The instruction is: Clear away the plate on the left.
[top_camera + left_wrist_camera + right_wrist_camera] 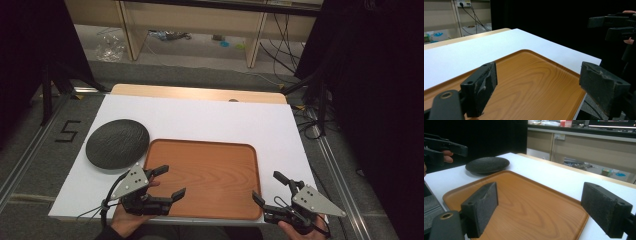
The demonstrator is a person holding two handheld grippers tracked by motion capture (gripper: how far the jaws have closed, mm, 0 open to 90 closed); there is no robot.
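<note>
Both claws wide, empty, at the near corners of the wooden tray (202, 150).
Left claw (166, 181) nearer the dark plate (118, 144), up-left; right claw (267, 188) well apart.

A white-topped desk (200, 117) with a pale wooden far edge carries two things. A wooden tray (205, 177) lies flat at its near middle. A dark ribbed plate (117, 143) rests just beside the tray's far left corner, on the white surface.
</note>
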